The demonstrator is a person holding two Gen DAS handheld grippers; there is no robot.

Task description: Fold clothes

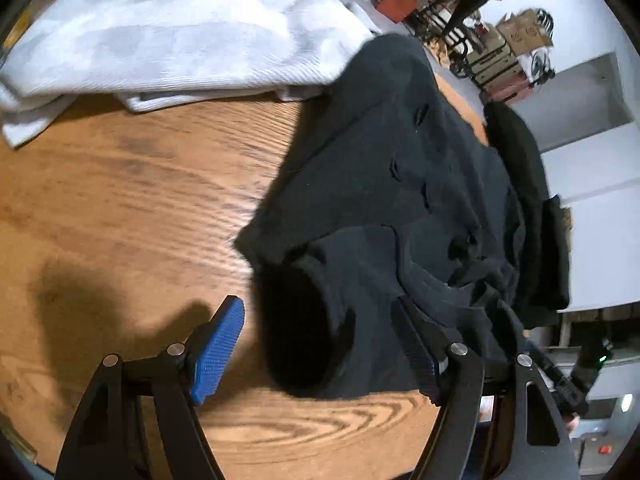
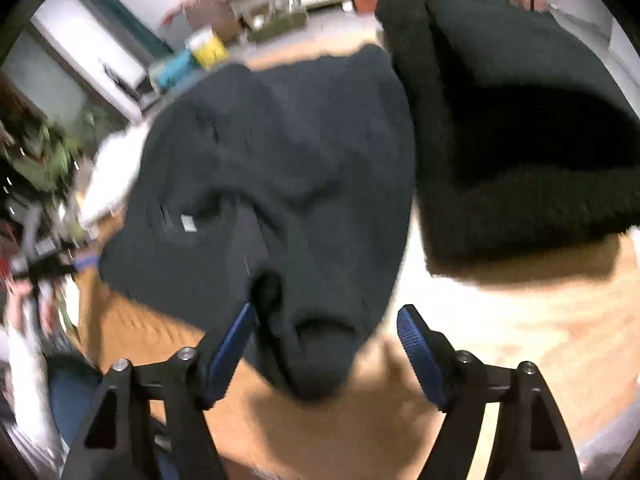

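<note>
The left gripper (image 1: 320, 344) hovers low over the tabletop's near edge, jaws spread wide. The right gripper (image 2: 326, 344) hangs likewise, its blue pads (image 2: 420, 356) parted.

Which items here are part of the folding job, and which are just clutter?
In play:
- dark garment, spread on the wooden table
- left gripper and right gripper, both open at its near edge

Lying about:
- white garment
- folded black stack
- boxes in the background
</note>
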